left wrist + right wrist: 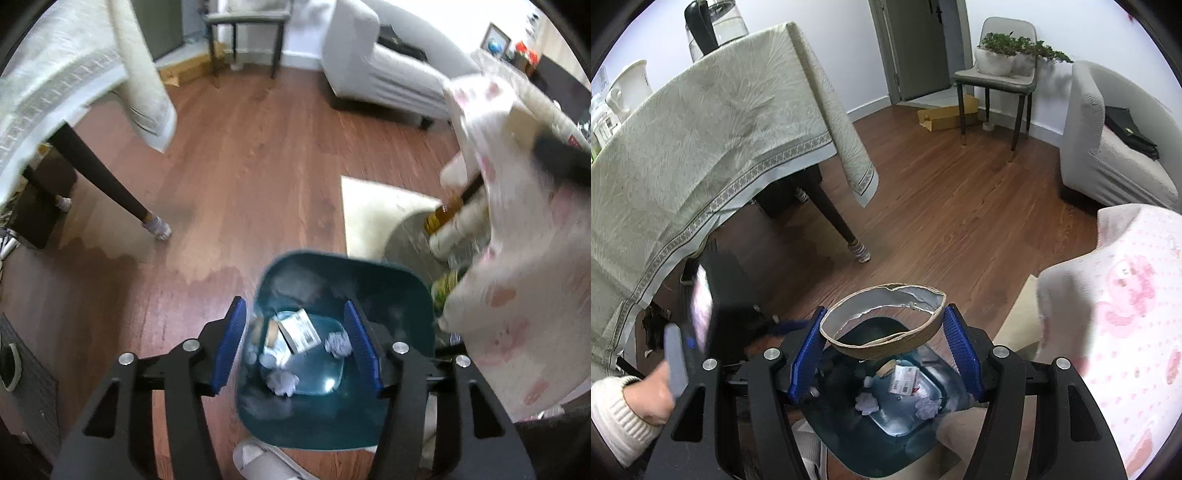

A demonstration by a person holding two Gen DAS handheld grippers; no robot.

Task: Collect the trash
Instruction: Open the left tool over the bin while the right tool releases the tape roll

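In the left wrist view the right side is motion-blurred — a pink-patterned sleeve (pixel 517 280) hides most of a brown bottle (pixel 441 218). In the right wrist view, lower left, a blurred dark device (pixel 720 295) covers the floor, and the cardboard ring (pixel 882 319) hides the bin's (pixel 886 458) far rim.

A reddish-brown wood-plank floor (pixel 945 206) runs from the table draped in a pale patterned tablecloth (pixel 701 140) at left to a grey door (pixel 919 44), a dark-legged grey chair (pixel 997 79) by the far white wall (pixel 1052 22), and a light grey fabric sofa (pixel 1108 147) at right.
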